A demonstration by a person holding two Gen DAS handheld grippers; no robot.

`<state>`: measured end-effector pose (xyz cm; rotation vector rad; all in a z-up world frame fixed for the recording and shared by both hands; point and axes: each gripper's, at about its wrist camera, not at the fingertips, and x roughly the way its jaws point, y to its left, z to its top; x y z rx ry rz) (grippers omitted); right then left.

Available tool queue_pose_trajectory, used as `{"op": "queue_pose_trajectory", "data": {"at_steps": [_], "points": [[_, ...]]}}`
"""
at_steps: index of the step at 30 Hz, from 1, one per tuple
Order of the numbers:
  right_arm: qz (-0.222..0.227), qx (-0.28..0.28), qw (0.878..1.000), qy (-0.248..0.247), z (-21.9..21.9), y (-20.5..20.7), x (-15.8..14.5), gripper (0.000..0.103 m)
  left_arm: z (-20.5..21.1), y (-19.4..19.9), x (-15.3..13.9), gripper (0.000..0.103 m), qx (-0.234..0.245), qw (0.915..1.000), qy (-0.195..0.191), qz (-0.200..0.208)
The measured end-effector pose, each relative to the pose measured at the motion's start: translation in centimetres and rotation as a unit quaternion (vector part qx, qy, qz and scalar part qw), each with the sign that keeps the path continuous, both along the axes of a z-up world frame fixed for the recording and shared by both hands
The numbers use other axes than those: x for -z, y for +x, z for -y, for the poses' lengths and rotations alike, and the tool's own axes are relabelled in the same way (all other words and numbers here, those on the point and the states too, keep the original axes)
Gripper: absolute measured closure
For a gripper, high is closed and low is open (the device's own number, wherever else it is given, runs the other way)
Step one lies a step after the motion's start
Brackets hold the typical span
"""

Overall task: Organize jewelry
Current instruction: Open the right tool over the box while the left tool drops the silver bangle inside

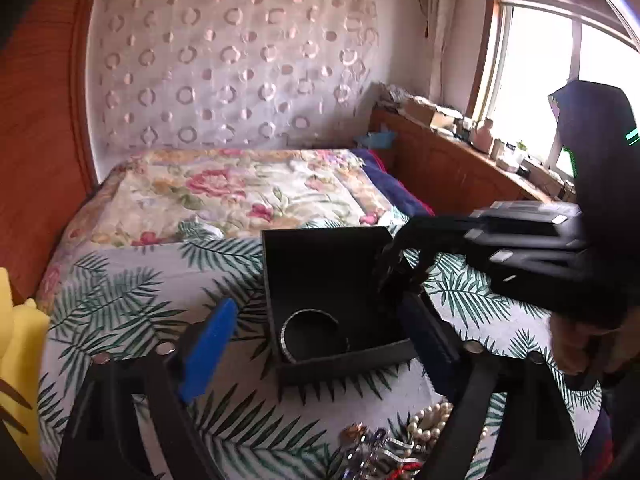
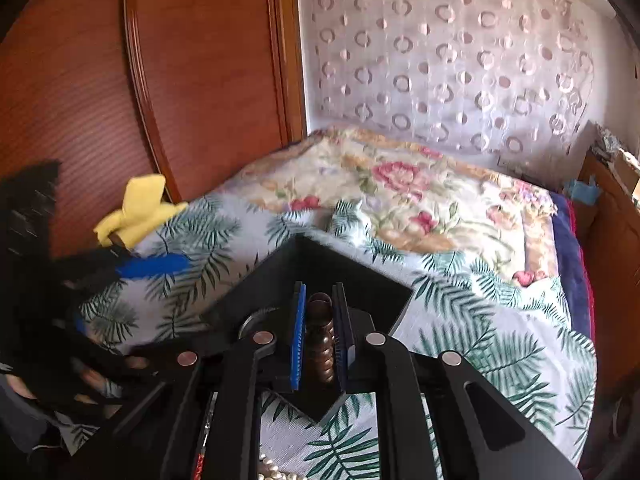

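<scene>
An open black box [image 1: 332, 296] sits on the palm-print bedspread; a silver bangle [image 1: 310, 334] lies inside it. My left gripper [image 1: 320, 344] is open, its blue-padded fingers [image 1: 208, 348] on either side of the box's near wall. My right gripper [image 2: 320, 332] is shut on a brown beaded bracelet [image 2: 322, 340] and holds it over the box [image 2: 360, 284]. In the left wrist view the right gripper [image 1: 400, 268] reaches in from the right, over the box's right edge. A heap of pearls and other jewelry [image 1: 400, 444] lies in front of the box.
A yellow cloth [image 2: 138, 210] lies at the bed's left edge by a wooden wardrobe [image 2: 160, 80]. A floral quilt [image 1: 240, 192] covers the far bed. A cluttered wooden sideboard [image 1: 460, 160] stands under the window at right.
</scene>
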<state>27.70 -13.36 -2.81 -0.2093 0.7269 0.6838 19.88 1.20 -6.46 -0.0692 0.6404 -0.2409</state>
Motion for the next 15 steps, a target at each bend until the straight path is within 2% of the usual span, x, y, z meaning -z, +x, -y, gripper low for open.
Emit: {"op": "queue_pose_trajectory", "data": {"at_steps": [3, 10, 11, 13, 15], "points": [[-0.015, -0.001, 1.000, 0.000, -0.5, 0.0, 1.3, 0.088, -0.8, -1.2, -0.2, 0.012, -0.008, 0.9999, 0.004, 0.009], [-0.033, -0.002, 0.999, 0.011, -0.7, -0.2, 2.6, 0.087, -2.3, -3.9, 0.3, 0.008, -0.028, 0.9993, 0.005, 0.024], [-0.032, -0.001, 0.999, 0.011, -0.7, -0.3, 2.7, 0.084, -2.5, -4.3, 0.5, 0.008, -0.027, 0.9993, 0.002, 0.025], [-0.029, 0.001, 0.999, 0.016, -0.6, -0.4, 2.5, 0.064, -2.6, -4.9, 0.9, 0.008, -0.027, 0.9994, 0.002, 0.020], [-0.028, -0.001, 0.999, 0.027, -0.2, -0.8, 2.1, 0.063, -2.6, -5.5, 1.2, 0.008, -0.021, 0.9996, 0.007, 0.017]]}}
